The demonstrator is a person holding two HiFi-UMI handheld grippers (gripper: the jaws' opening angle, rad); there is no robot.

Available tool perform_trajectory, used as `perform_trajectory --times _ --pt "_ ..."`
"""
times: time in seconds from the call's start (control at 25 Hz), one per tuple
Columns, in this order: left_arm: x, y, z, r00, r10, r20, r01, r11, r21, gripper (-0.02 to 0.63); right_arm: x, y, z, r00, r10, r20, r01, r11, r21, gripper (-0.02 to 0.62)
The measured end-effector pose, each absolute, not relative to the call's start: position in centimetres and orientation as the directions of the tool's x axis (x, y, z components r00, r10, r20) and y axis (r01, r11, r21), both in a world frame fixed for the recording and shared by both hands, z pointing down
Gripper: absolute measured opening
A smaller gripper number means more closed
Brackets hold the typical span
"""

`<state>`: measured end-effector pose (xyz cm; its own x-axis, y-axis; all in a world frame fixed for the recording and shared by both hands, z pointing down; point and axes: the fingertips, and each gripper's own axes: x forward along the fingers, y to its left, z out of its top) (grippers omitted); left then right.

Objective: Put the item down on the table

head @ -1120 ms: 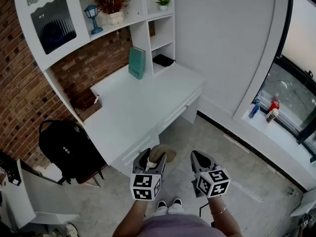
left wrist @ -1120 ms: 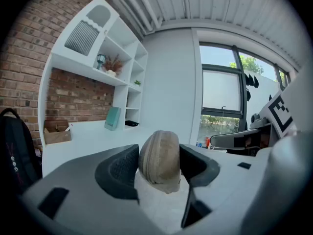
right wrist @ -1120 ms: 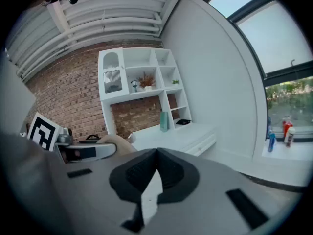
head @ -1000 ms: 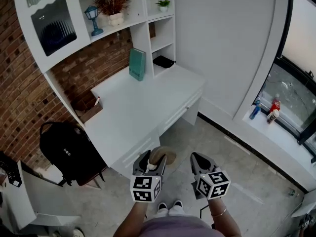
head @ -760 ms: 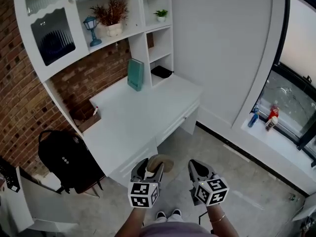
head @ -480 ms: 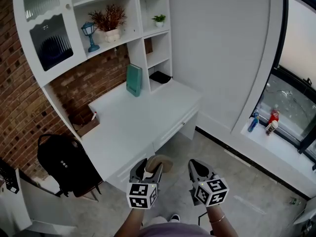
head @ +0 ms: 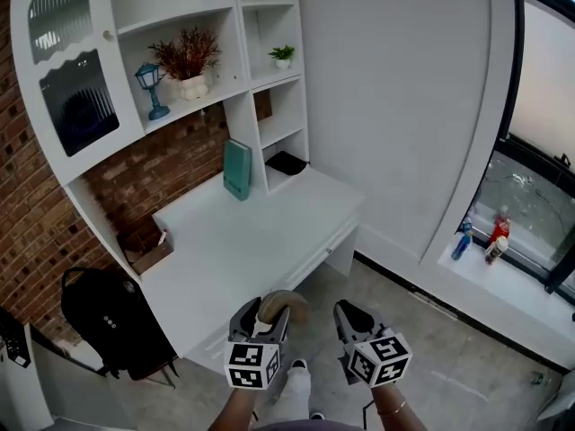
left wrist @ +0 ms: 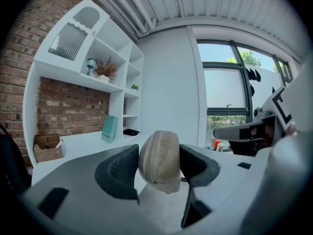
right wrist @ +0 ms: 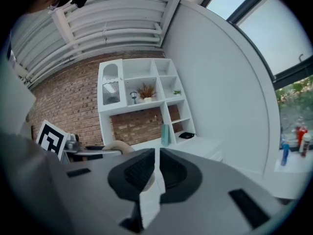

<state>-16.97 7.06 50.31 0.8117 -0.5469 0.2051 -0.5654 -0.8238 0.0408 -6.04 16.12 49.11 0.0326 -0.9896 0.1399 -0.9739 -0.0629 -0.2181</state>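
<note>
Pouch [head: 286, 302], beige, sits clamped in left tool [head: 260, 317] near white table [head: 243, 241]; right tool [head: 349, 314] closed, empty.

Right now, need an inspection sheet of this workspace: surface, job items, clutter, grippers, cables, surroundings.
Surface: white desk, under wall shelves.
Job's things: tan pouch, held off the desk, over the floor.
Clutter: teal book upright at the desk's back; cardboard box at its left end.
Grippers: left gripper shut on the tan pouch; right gripper jaws together, empty.
Cables: nothing seen.
Surroundings: black backpack on the floor left of the desk; bottles on the windowsill.
</note>
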Motion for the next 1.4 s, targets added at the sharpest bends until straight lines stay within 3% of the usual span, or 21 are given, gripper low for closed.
perform_trajectory --times 0.96,1.4 --pt "-6.3 -20.0 44.5 0.825 -0.560 0.077 -0.561 -0.828 -0.013 0.252 4.0 -11.1 46.1 -0.006 -0.993 0.115 -0.985 -0.014 -0.169 0.029" --pt "-2.9 -26.3 42.6 0.795 -0.603 0.070 -0.598 -0.797 -0.082 0.250 6.2 -20.3 43.8 -0.140 -0.985 0.099 -0.986 0.130 -0.108 0.030"
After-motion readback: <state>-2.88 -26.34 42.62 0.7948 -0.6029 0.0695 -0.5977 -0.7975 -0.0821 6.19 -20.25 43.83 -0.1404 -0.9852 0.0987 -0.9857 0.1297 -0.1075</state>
